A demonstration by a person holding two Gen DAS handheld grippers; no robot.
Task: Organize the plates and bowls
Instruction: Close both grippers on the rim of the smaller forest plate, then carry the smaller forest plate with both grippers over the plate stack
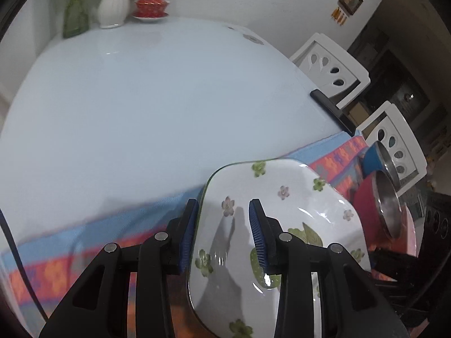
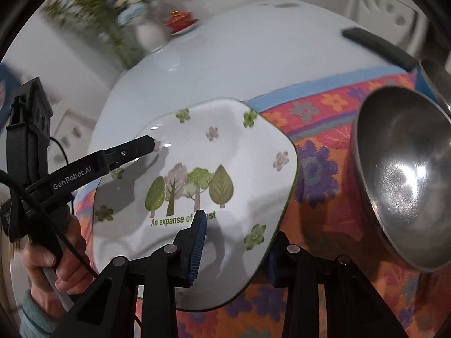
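White rounded-square ceramic plate with tree print (image 2: pixel 197 169) is lifted tilted over the floral cloth (image 2: pixel 324 146); left gripper (image 1: pixel 222 236) straddles its 9 o'clock rim, right gripper (image 2: pixel 234 248) its 5 o'clock rim, closure on either cannot be told; steel bowl (image 2: pixel 403 183) sits at 3 o'clock; carrying step is judged underway, level placement needed next.

both cameras are sitting close above the flowered plate (image 1: pixel 282 211), looking down and forward along their tools. the left one is facing across the pale surface (image 1: pixel 126 98) toward the wall. the right one is looking from the plate's other side, seeing the same plate (image 2: pixel 197 146) and surface (image 2: pixel 239 56).
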